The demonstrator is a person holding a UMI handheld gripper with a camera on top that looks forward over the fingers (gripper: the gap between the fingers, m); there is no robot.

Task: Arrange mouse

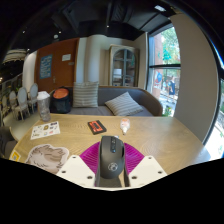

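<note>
A dark grey computer mouse (111, 157) sits between my two fingers, its front pointing away from me. Both magenta pads (92, 156) press against its sides, so my gripper (111, 164) is shut on the mouse. It is held above the light wooden table (150, 135). The mouse's underside is hidden.
On the table lie a dark red booklet (96, 127), a small clear glass (125, 126), a printed leaflet (45, 130) and a cloth with a cable (45, 156) at the near left. Beyond the table stand a grey sofa with cushions (118, 103), a cabinet (123, 65) and windows.
</note>
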